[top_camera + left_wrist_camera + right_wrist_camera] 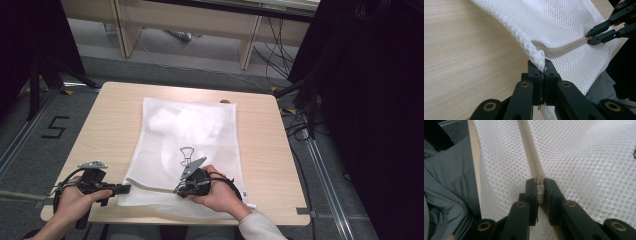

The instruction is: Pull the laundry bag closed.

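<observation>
From above, the white mesh laundry bag point(187, 145) lies flat across the middle of the wooden table point(260, 145), its near hem at my edge of the table. Its zipper point(150, 186) runs along that hem, left to right, between my two grippers. My left gripper point(119, 189) sits at the bag's near left corner; my right gripper point(178, 190) sits near the middle of the hem, so the right is the one at the zipper's working point, the left at its end.

Through the left gripper view, my jaws are pressed together on a bunched fold of the mesh laundry bag point(564, 22) at its corner, just below where the zipper point(564, 48) begins. The zipper's long axis leads away to the upper right, straight to my right gripper point(589, 38), whose jaws are pinched at the tape's far end. The zipper sags slightly between us rather than lying taut.

Through the right gripper view, my jaws are narrow and clamped on the zipper pull point(539, 184), with the joined zipper point(530, 150) running straight ahead of them, up the mesh. I judge that the coming move depends on this line: the slider must travel along the tape's axis while my left jaws anchor the corner at the opposite end.
</observation>
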`<action>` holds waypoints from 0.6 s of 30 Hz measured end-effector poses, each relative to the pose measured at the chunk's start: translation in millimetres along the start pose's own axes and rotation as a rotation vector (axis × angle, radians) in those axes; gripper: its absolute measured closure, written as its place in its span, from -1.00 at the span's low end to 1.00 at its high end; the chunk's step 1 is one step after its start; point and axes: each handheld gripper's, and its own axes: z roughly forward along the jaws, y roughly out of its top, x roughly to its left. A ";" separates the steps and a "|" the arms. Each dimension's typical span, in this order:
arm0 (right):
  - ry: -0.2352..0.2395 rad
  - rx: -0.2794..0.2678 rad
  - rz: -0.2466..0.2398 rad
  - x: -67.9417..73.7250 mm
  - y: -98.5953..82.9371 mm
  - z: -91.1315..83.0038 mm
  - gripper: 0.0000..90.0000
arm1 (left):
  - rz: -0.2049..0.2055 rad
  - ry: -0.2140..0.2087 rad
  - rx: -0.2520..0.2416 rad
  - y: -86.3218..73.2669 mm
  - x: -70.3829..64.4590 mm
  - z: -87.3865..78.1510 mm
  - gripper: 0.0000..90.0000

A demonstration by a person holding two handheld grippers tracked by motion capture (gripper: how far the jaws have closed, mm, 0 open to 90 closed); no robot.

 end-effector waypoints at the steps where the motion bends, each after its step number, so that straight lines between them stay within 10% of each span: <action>1: 0.001 -0.009 -0.001 -0.4 -0.6 0.2 0.84 | 0.001 0.004 0.000 0.0 -0.1 0.1 0.92; 18: -0.006 -0.003 0.011 -5.0 -11.2 -11.3 0.84 | -0.003 0.010 -0.004 -0.1 0.0 -0.3 0.91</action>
